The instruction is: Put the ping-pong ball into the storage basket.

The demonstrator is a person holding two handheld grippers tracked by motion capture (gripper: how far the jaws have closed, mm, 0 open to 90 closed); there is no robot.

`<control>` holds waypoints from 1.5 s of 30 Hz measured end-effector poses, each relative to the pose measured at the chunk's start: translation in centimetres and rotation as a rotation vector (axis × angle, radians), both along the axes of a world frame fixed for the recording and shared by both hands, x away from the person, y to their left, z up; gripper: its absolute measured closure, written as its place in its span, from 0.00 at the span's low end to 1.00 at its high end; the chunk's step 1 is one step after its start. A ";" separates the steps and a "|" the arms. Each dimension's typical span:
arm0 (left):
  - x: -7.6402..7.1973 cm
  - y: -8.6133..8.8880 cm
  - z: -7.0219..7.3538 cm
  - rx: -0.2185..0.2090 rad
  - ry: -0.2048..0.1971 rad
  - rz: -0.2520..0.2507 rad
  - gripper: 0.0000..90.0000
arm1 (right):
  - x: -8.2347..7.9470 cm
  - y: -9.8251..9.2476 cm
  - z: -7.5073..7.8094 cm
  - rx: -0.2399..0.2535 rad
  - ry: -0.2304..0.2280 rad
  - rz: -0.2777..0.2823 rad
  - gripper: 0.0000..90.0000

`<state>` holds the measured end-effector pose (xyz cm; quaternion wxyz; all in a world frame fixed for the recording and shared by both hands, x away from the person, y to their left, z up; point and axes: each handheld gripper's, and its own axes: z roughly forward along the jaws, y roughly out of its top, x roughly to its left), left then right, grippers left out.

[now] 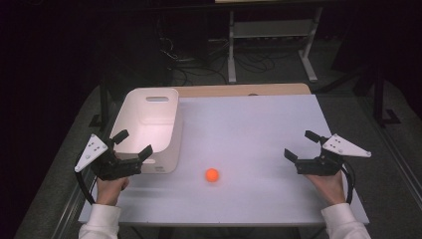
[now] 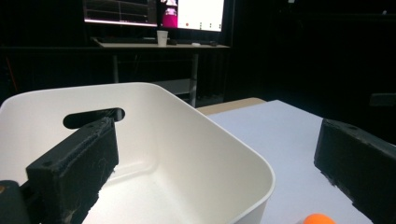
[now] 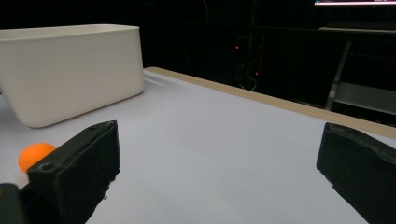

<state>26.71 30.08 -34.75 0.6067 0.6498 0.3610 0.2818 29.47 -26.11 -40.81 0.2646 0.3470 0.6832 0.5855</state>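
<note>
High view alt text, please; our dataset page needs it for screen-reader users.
A person's two hands hold open tongs, the left tongs over the near end of an empty white bin, the right tongs above a white table. A small orange ball lies between them.

So the bin (image 1: 149, 124) sits on the left half of the table (image 1: 259, 124), toward the far edge. The ball (image 1: 212, 174) is on the table just right of the bin's near corner, closer to the person. Left tongs (image 1: 132, 143) hang at the bin's near end, one jaw looks like it's over the rim, hard to say. Right tongs (image 1: 301, 144) are over by the right edge, well apart from the ball.
</note>
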 end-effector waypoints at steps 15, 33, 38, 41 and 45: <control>0.3 -0.2 0.1 0.036 0.021 -0.005 0.00 | -0.1 -0.1 -0.2 0.000 0.018 0.011 0.00; 1.3 -1.6 2.8 0.089 -0.002 -0.073 0.00 | 0.0 0.1 -0.3 -0.019 0.022 -0.006 0.00; 1.5 -1.8 3.4 0.102 0.001 -0.093 0.00 | -0.1 0.2 -0.4 -0.026 0.023 -0.002 0.00; 1.7 -1.9 3.6 0.121 0.010 -0.093 0.00 | 0.0 0.3 -0.4 -0.035 0.022 0.002 0.00; 1.9 -2.1 4.0 0.135 0.015 -0.105 0.00 | 0.0 0.4 -0.5 -0.039 0.022 0.007 0.00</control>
